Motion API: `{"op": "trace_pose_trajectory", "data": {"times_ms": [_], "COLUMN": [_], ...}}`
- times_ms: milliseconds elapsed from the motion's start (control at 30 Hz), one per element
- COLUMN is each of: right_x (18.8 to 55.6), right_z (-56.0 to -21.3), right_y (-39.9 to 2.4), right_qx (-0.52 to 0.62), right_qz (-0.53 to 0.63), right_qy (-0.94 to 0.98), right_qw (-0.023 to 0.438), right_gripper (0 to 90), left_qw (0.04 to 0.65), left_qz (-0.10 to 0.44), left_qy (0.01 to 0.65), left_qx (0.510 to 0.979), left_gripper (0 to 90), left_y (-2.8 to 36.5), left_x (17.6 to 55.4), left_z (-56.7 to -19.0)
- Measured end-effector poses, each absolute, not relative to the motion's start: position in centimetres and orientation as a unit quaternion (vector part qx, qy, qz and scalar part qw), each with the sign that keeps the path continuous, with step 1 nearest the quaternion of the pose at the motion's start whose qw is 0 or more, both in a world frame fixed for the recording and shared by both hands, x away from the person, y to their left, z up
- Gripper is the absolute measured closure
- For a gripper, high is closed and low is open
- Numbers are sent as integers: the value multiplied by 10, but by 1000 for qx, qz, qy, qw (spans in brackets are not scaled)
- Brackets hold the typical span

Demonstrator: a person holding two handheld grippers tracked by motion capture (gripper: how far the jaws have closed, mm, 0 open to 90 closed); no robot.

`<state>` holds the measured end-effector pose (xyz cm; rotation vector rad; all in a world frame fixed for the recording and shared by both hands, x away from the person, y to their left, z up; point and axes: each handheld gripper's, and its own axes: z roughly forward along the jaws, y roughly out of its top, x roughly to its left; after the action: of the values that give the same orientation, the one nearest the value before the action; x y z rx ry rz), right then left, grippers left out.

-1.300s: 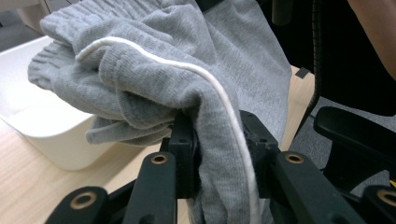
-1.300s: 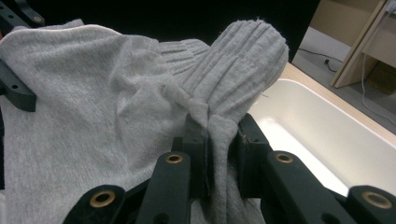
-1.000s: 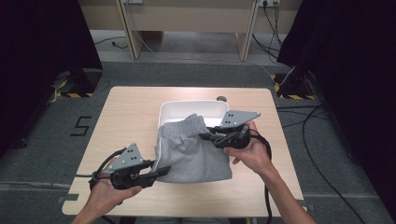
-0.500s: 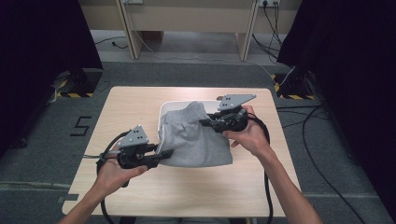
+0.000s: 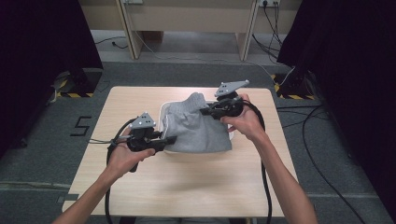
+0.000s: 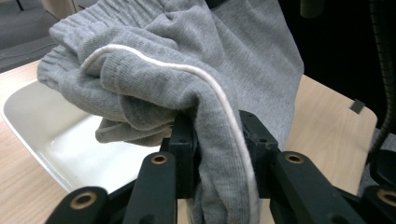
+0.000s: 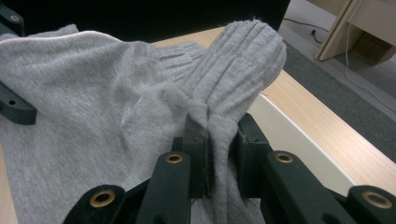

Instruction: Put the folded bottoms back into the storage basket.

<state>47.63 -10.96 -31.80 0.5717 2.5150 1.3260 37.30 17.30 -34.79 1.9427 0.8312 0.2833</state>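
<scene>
A folded grey knit garment (image 5: 198,128) with a white seam line hangs over a white tray (image 5: 163,114) in the middle of the table. My left gripper (image 5: 172,139) is shut on the garment's near left edge; in the left gripper view the cloth (image 6: 187,88) is bunched between my left gripper's (image 6: 217,154) jaws above the tray (image 6: 56,135). My right gripper (image 5: 204,112) is shut on the far right part, by the ribbed band. In the right gripper view the ribbed band (image 7: 233,65) rises from my right gripper (image 7: 219,149).
The light wooden table (image 5: 187,186) has bare room in front of and beside the tray. Dark curtains stand left and right. Cables (image 5: 322,172) lie on the grey floor at the right. A wooden frame (image 5: 187,28) stands behind the table.
Both grippers have carried the garment away from me, from the table's near middle to over the tray. Both stayed shut on it.
</scene>
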Motion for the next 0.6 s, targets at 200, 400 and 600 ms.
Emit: {"op": "trace_pose_trajectory", "data": {"times_ms": [200, 400, 600], "right_x": [496, 516, 534], "right_z": [-319, -325, -337], "right_y": [-108, -104, -103], "right_qx": [201, 204, 223], "right_qz": [446, 431, 413], "right_qy": [864, 872, 876], "right_qw": [119, 109, 108], "right_gripper": [780, 779, 779], "left_qw": [480, 475, 468], "left_qz": [116, 121, 120], "left_qy": [356, 369, 382], "left_qx": [793, 789, 788], "left_gripper": [691, 691, 691], "left_y": [171, 168, 163], "left_x": [392, 407, 423], "left_z": [-352, -361, -375]}}
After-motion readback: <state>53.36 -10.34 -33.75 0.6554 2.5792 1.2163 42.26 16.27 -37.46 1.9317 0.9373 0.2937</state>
